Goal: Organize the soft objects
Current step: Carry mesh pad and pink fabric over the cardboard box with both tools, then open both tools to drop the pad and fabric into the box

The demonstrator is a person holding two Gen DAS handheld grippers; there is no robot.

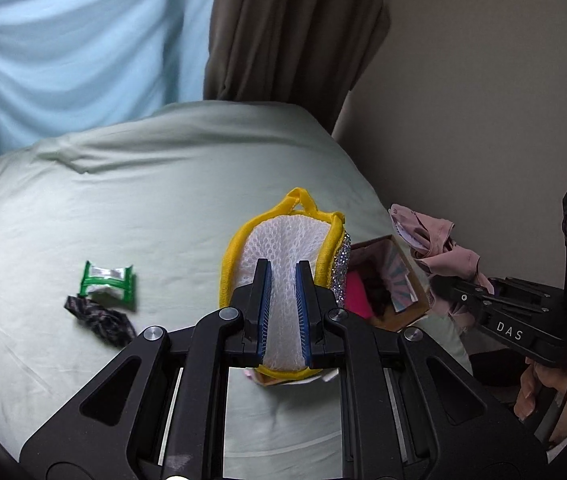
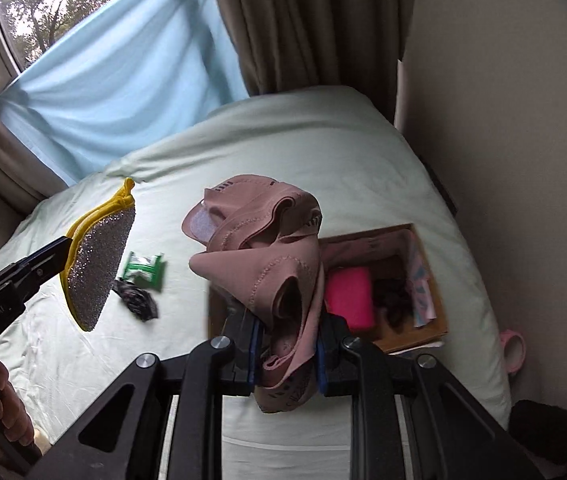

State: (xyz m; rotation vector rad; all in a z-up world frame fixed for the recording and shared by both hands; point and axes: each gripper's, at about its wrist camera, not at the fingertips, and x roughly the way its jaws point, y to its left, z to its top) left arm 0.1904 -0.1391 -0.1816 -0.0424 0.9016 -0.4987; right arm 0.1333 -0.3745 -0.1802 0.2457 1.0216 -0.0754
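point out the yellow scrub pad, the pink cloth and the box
yellow scrub pad (image 1: 287,240), left wrist view, on its white mesh face
pink cloth (image 2: 259,264), right wrist view, on its front fold
box (image 2: 437,300), right wrist view, on its right wall

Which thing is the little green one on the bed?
Start at the pale green bed, then find the cardboard box near the wall. Out on the open sheet away from it lie two small things touching. The green and silver wrapper is the bright one; its neighbour is a dark crumpled cloth.
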